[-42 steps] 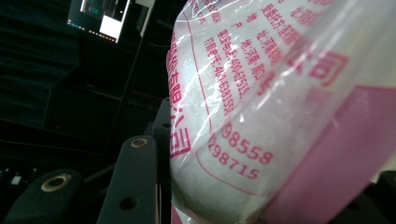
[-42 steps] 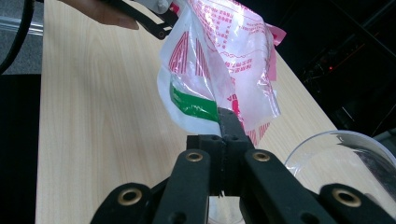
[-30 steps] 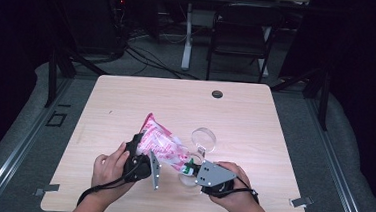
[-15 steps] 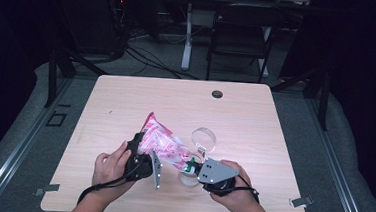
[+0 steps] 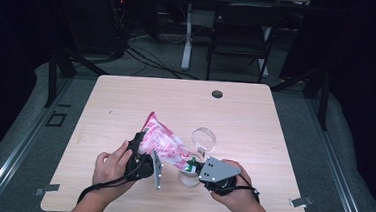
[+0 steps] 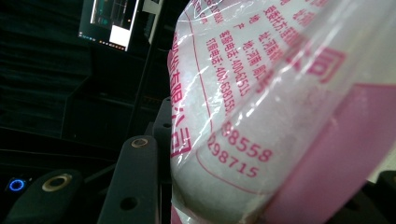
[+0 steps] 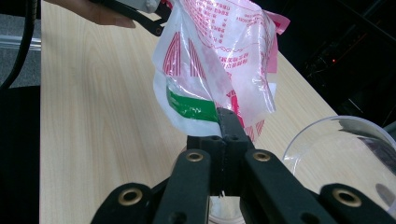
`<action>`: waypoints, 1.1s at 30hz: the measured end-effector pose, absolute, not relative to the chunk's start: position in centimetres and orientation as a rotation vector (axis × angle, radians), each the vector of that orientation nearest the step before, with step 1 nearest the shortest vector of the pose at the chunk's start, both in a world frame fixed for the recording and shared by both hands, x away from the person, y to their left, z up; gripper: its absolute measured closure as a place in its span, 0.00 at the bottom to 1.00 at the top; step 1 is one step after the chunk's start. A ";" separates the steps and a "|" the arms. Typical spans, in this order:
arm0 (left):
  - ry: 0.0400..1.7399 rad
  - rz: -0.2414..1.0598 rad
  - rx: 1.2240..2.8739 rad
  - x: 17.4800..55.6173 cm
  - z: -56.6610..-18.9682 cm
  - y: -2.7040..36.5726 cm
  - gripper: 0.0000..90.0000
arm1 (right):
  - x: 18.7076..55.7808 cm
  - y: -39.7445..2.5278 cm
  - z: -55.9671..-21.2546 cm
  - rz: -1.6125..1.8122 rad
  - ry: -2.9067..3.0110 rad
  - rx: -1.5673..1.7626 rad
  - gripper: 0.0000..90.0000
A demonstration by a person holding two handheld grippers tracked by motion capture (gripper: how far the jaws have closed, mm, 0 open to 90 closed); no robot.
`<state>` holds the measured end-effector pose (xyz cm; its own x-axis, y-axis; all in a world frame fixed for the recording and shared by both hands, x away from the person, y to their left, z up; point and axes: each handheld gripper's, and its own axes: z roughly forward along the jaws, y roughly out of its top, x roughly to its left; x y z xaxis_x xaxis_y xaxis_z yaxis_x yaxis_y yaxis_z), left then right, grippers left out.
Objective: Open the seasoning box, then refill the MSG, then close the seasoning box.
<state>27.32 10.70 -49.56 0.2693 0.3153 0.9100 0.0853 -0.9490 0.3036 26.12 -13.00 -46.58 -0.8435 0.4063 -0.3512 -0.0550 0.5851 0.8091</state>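
Over the table (image 5: 275,122) we hold the bag (image 5: 166,142) between both tools, apparently still sealed. Our left gripper (image 5: 144,158) clamps its body; our right gripper (image 7: 224,135), jaws pressed together, pinches its green corner. Tearing and pouring remain, we judge: the cup (image 5: 204,138) stands empty beside.

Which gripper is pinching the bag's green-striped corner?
The right gripper: its jaws are closed on the green-striped corner of the bag. The left gripper holds the bag's other end, by the pink printed edge.

Dark lab: cables (image 5: 144,58), monitor (image 6: 112,21)
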 end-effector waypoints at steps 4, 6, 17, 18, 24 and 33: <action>0.372 1.762 2.341 27.3 -49.5 10.7 0.68 | 26.2 -13.0 -46.6 1.207 2.305 0.281 1.00; 0.367 1.765 2.339 27.2 -49.5 10.7 0.68 | 26.2 -13.0 -46.6 1.212 2.304 0.286 1.00; 0.358 1.774 2.342 27.2 -49.4 10.6 0.68 | 26.2 -13.1 -46.6 1.214 2.304 0.286 1.00; 0.360 1.779 2.339 27.2 -49.4 10.6 0.68 | 26.2 -13.1 -46.6 1.215 2.304 0.288 1.00; 0.355 1.781 2.342 27.3 -49.4 10.7 0.69 | 26.3 -13.1 -46.7 1.213 2.310 0.292 1.00; 0.345 1.790 2.338 27.2 -49.1 10.7 0.69 | 26.3 -13.0 -46.7 1.222 2.307 0.292 1.00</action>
<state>27.24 10.74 -49.15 0.2497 0.2888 0.9242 0.0758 -0.9574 0.2787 26.30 -12.98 -46.66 -0.8475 0.4115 -0.3354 -0.0464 0.5720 0.8190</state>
